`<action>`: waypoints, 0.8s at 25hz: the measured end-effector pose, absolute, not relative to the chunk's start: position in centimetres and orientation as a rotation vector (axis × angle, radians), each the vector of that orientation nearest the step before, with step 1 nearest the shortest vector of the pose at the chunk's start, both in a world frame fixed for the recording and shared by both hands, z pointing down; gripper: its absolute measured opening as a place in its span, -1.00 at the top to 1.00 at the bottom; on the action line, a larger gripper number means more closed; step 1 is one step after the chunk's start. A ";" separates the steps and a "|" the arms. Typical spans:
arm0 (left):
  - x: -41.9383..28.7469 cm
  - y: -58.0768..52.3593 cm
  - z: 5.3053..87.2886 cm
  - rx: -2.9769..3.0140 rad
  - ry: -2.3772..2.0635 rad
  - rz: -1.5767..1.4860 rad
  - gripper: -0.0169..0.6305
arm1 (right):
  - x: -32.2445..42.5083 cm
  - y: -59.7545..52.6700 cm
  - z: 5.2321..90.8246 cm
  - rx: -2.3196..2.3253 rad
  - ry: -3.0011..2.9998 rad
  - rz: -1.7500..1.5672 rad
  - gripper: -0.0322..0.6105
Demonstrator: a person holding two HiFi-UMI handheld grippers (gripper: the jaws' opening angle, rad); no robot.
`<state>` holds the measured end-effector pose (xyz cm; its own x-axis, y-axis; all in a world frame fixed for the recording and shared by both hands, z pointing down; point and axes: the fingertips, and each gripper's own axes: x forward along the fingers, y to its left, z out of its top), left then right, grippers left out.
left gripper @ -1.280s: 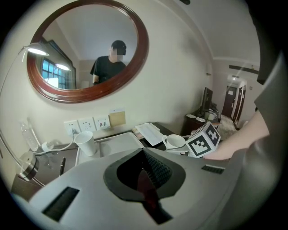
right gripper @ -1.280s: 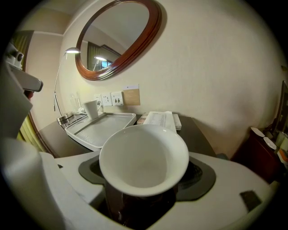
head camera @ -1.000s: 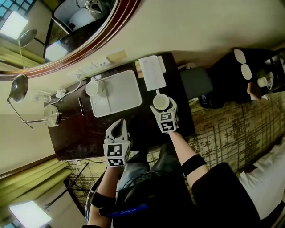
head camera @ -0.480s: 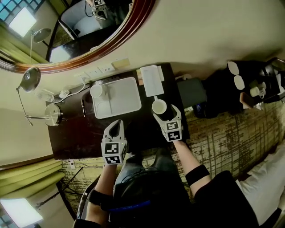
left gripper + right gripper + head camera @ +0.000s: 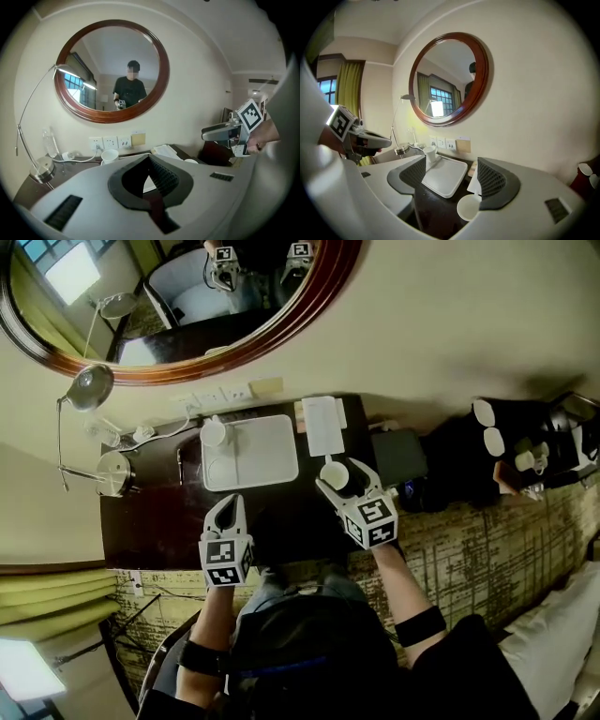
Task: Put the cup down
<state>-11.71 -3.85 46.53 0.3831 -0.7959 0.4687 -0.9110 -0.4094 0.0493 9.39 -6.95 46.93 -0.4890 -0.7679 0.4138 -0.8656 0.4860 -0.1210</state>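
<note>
The cup (image 5: 334, 473) is a small round white one with a smooth glazed look. It stands upright on the glossy dark-wood desk (image 5: 159, 521), just off the right front corner of the tray (image 5: 258, 454), which is a flat white rectangle with rounded corners and a shallow raised rim (a second white cup (image 5: 215, 433) sits at its far left corner). The right gripper (image 5: 450, 178) has ribbed dark pads set in pale grey shells. Its jaws have just been narrowing but stand apart with nothing between them, and the cup shows below, untouched. On the tray's near side, the left gripper (image 5: 150, 174) is closed on nothing.
</note>
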 end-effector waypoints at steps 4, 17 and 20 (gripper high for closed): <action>-13.4 -3.5 45.3 2.320 -1.551 0.514 0.94 | 8.2 -6.5 43.6 1.293 -2.504 0.373 0.05; -18.7 -2.0 43.5 2.244 -1.647 0.460 0.94 | 4.9 -5.5 41.4 1.226 -2.534 0.359 0.67; -19.6 -1.4 43.5 2.231 -1.649 0.428 0.94 | 4.3 -5.4 41.1 1.225 -2.544 0.369 0.89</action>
